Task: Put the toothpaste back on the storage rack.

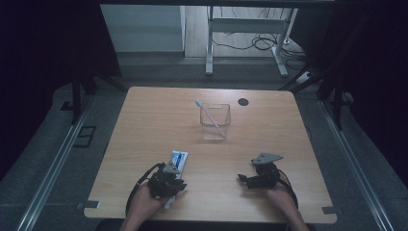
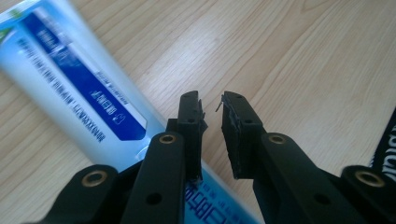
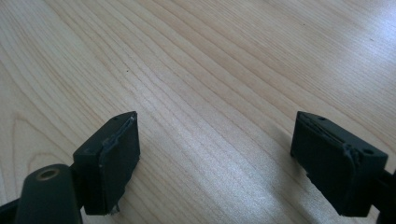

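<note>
Toothpaste tube (image 1: 178,159) lies flat near the table's (image 1: 144,110) front edge, well short of the glass cup (image 1: 215,122). My left gripper (image 2: 212,122) hovers over the tube, nearly closed, gripping nothing. My right gripper (image 3: 215,154), right of the tube, spread wide over bare wood.

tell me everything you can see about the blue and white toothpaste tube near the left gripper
The blue and white toothpaste tube is a glossy, plastic-looking tube with a dark blue label band and small print too blurred to read. It lies flat on the light wooden table near the front edge, partly under the left gripper, whose jaws stand narrowly apart just beside it, gripping nothing. Its ends are hidden.
</note>
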The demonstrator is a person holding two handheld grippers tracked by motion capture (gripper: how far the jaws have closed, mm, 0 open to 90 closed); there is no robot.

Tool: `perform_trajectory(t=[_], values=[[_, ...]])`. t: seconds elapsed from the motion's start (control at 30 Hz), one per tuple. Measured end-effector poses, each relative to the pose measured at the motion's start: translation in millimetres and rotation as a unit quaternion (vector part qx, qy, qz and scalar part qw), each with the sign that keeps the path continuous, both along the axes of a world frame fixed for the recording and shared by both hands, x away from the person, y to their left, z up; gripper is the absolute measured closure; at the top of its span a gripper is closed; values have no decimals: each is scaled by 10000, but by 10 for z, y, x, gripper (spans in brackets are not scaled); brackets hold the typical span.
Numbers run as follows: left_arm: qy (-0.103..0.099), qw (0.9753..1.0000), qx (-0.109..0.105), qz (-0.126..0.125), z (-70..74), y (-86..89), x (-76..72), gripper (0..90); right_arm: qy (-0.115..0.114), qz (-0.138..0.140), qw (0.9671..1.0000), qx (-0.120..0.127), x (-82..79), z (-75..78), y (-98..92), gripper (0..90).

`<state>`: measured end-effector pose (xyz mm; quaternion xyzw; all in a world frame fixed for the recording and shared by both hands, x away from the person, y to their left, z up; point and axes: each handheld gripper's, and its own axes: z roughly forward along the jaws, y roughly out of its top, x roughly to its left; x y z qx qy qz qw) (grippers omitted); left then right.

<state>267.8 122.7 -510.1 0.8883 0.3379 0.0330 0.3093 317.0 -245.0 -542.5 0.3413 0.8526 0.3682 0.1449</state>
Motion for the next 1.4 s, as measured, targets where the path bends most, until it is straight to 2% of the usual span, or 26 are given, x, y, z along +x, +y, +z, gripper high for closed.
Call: perform_trajectory(t=[0.3,0.4,0.53,0.67,0.87,1.07,1.2,1.4], values=[[-43,9996,267,124,-13,143,3,774,-5,10,10000,-7,1,0,-1,153],[-45,9995,273,170,-9,200,20,777,-3,9,10000,-7,1,0,-1,153],[-95,9990,386,206,-8,276,43,776,-5,10,10000,-6,1,0,-1,153],[-115,9989,373,272,-16,354,63,767,-10,14,10000,-7,2,-1,-2,153],[-44,9991,349,241,15,384,66,751,-9,8,10000,-7,2,-1,-2,153],[-15,9992,334,230,139,425,121,733,-14,4,10000,-9,2,-1,-2,153],[64,9988,431,238,227,463,195,725,-13,4,10000,-9,2,-1,-2,153],[332,9966,694,291,298,521,329,704,-15,4,10000,-10,2,-1,-2,153]])
